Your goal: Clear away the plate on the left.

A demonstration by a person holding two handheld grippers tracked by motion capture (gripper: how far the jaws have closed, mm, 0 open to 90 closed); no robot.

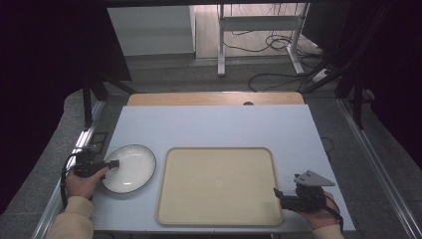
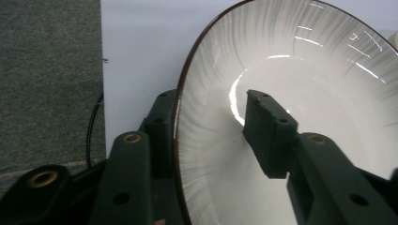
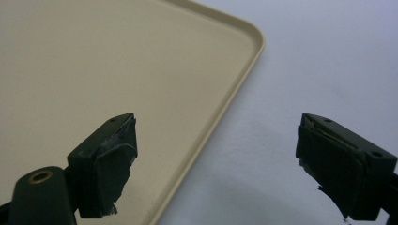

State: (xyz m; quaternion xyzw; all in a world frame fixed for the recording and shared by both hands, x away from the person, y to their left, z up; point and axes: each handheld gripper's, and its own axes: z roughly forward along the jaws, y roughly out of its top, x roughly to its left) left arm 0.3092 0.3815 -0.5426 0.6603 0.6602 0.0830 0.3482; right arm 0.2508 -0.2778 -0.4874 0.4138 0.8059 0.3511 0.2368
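A white plate (image 1: 130, 169) with a thin dark rim lies on the pale table at the left. My left gripper (image 1: 113, 163) reaches over its left edge. In the left gripper view the plate's (image 2: 305, 93) rim runs between the jaws of my left gripper (image 2: 211, 101): one jaw stands outside the rim, the other over the glossy inside. A gap shows on both sides, so it is open. A beige tray (image 1: 219, 184) lies in the middle. My right gripper (image 1: 276, 191) rests at its front right corner, wide open over the tray's (image 3: 117, 61) edge (image 3: 217, 129), holding nothing.
The table (image 1: 209, 127) has a wooden strip along its far side. Beyond it stand a desk frame (image 1: 259, 30) and loose cables on the floor. A metal rail (image 1: 74, 159) runs along the table's left side, close to my left hand.
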